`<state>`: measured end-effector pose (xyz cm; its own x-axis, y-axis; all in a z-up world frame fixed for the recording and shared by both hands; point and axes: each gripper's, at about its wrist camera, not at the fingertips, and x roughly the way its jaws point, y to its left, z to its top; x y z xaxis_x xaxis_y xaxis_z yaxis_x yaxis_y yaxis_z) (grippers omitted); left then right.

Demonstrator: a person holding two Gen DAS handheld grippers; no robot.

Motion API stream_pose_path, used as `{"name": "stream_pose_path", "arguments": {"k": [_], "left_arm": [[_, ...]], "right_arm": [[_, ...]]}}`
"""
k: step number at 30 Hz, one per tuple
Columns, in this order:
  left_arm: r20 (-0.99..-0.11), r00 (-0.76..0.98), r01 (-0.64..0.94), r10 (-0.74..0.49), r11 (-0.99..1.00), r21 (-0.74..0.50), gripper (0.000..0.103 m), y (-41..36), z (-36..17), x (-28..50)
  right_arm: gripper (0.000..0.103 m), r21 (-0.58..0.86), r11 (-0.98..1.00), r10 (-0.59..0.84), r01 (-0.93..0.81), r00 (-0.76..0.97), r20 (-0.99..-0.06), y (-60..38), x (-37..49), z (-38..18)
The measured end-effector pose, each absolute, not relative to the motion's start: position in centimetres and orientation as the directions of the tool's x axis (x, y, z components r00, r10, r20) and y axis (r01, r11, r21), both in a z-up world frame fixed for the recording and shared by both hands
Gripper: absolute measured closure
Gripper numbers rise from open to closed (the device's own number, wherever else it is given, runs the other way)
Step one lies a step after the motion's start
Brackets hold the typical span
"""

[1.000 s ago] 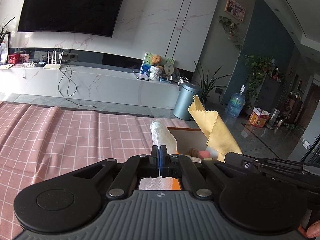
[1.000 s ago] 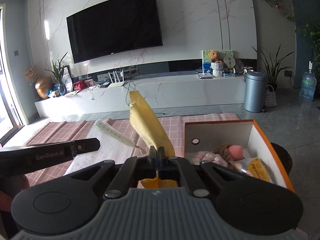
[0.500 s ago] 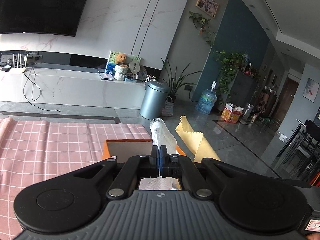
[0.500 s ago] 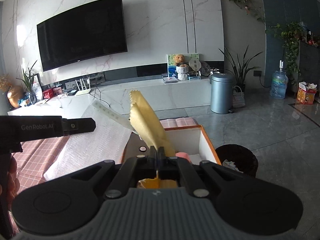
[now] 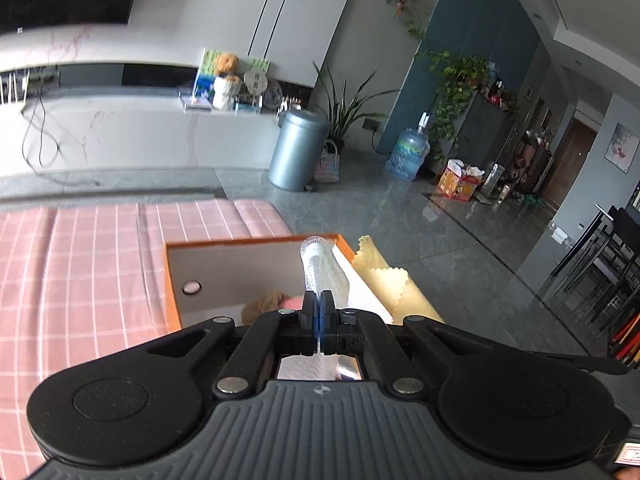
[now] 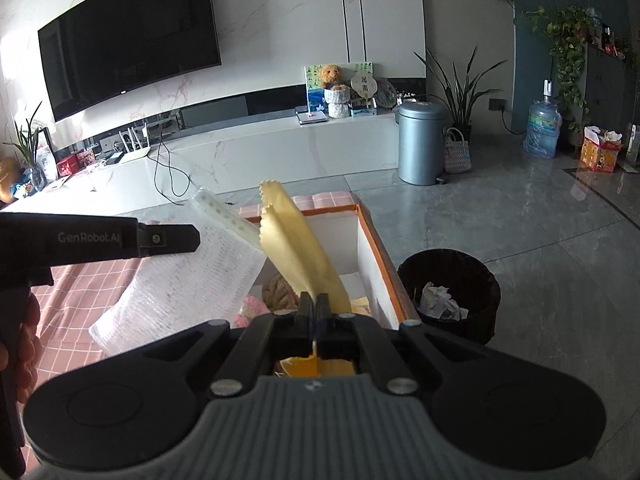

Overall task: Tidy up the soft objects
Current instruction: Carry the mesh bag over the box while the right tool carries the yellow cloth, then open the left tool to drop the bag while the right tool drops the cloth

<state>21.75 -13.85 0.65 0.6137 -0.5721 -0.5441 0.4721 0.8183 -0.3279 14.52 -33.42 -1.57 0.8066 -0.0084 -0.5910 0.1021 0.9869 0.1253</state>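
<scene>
In our left gripper (image 5: 319, 312) the jaws are pressed together on a sheet of bubble wrap (image 5: 322, 270), which stands up past the tips as a loose roll; from the right wrist view the same sheet hangs broad and limp below that gripper, partly over the pink checked cloth (image 5: 88, 264). Our right gripper (image 6: 314, 312) likewise has its jaws closed, pinching a yellow cloth (image 6: 298, 248) that rises stiffly from the tips with its zigzag edge uppermost.

Just beyond both tools sits the orange-rimmed box (image 5: 173, 280), open at the top, with white inner walls. Inside it we can make out a tan plush toy (image 6: 280, 294) and something pink beside it, so some soft things appear to be stowed already. Both held items hover above or at the edge of the box opening, not yet resting inside.

We judge that we are in the carrying step, bringing two items to the box at once. The next move calls for lowering each tool over the open space, then parting the jaws so the pieces drop in. The wide bubble wrap may drape over the rim, so it wants to be gathered well inside first.

Right of the box stands a black bin (image 6: 448, 292), well clear on the floor.
</scene>
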Motion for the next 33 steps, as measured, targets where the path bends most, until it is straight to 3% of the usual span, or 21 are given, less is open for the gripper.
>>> {"name": "stream_pose_path", "arguments": {"k": [6,9,17,25,31,33], "left_arm": [[-0.530,0.528,0.457,-0.664,0.748,-0.482,0.103,-13.5,-0.1,21.3],[-0.536,0.496,0.436,-0.683,0.730,-0.526,0.103,-13.5,-0.9,21.1],[-0.591,0.448,0.450,-0.670,0.741,-0.498,0.103,-15.0,-3.8,20.4],[-0.671,0.442,0.479,-0.596,0.789,-0.385,0.101,-16.6,-4.7,19.7],[-0.686,0.480,0.515,-0.547,0.809,-0.284,0.095,-16.8,-4.8,18.7],[-0.683,0.481,0.511,-0.549,0.809,-0.290,0.085,-16.5,-4.7,18.5]], "right_arm": [[0.103,0.236,0.967,0.066,0.093,0.805,-0.590,-34.0,12.9,-1.5],[0.103,0.208,0.969,0.021,0.131,0.799,-0.601,-33.9,11.6,-1.8],[0.103,0.239,0.953,0.031,0.187,0.724,-0.689,-34.5,11.7,-5.8],[0.103,0.234,0.959,0.065,0.160,0.677,-0.733,-34.0,12.7,-7.4],[0.102,0.208,0.966,0.047,0.156,0.681,-0.730,-33.7,12.8,-7.5],[0.099,0.206,0.966,0.044,0.156,0.686,-0.726,-33.8,12.6,-7.4]]}}
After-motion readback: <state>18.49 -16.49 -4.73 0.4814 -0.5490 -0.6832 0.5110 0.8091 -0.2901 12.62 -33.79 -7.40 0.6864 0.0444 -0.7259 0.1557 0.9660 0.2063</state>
